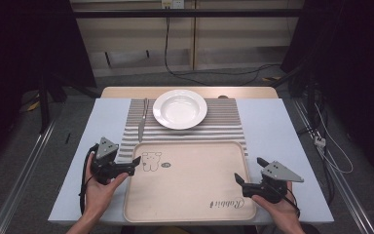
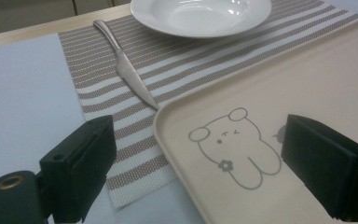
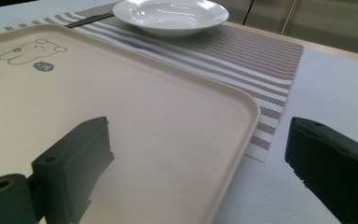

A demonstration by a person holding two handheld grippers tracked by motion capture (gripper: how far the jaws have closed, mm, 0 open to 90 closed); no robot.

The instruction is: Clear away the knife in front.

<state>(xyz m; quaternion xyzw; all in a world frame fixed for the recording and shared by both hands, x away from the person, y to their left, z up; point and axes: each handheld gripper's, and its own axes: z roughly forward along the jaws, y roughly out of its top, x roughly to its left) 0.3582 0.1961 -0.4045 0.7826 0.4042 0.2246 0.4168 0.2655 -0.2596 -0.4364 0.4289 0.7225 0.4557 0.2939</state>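
Note:
A beige tray [image 1: 190, 192] with a bear drawing lies at the table's near side. My left gripper [image 1: 134, 165] is open, its jaws standing either side of the tray's left rim near the bear [image 2: 230, 147]. At the tray's right edge my right gripper [image 1: 249, 169] is open too, one jaw over the tray [image 3: 121, 93] and the other over the table. In their own views, the left gripper [image 2: 205, 172] and the right gripper [image 3: 200, 172] hold nothing. Beyond the tray a white plate [image 1: 180, 109] sits on a striped placemat [image 1: 224, 124], with a knife [image 1: 141, 124] to its left.
The placemat's near edge runs under the tray's far rim. Pale blue table surface [image 1: 277, 126] is bare to the left and right of the mat. A wooden strip [image 1: 126, 92] borders the far edge. Cables [image 1: 214, 73] lie on the floor behind.

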